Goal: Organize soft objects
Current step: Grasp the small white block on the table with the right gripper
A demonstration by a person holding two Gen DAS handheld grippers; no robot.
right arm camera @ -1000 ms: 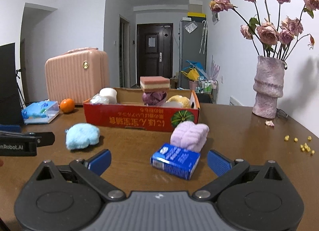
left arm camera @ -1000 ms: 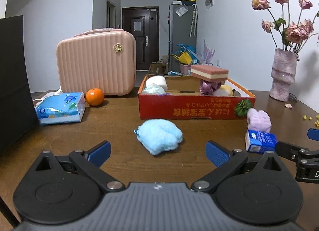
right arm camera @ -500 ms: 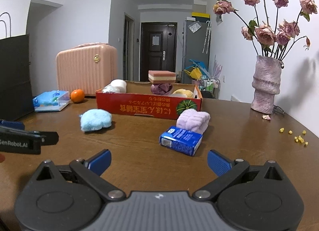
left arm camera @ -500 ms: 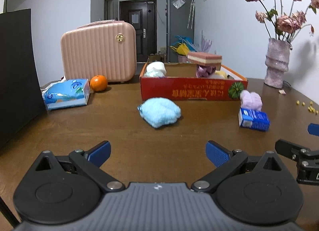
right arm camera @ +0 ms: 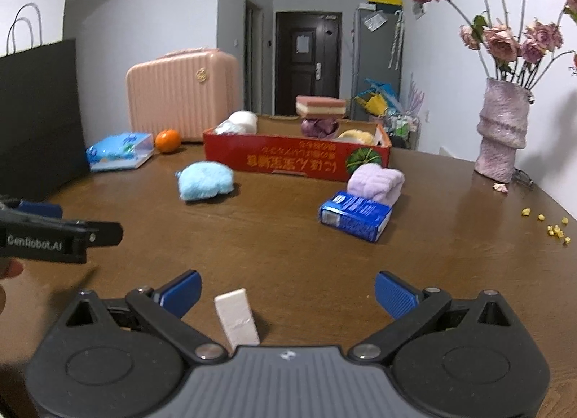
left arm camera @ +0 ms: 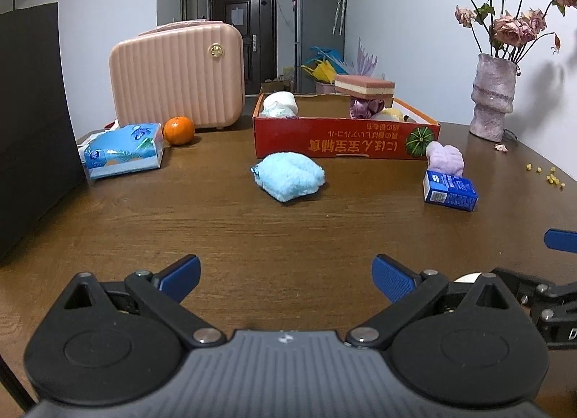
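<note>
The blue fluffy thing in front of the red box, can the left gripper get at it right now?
Probably yes. The left gripper is open, and the blue fluffy pad lies straight ahead on bare table, apart from the red box, with nothing between. It would need to move forward first.

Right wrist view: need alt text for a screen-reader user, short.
The open right gripper hovers low over a brown table, holding nothing, with a small white block lying just ahead of it. Farther off sit a blue box, a lavender plush, a blue plush and a red cardboard box holding soft items.
</note>
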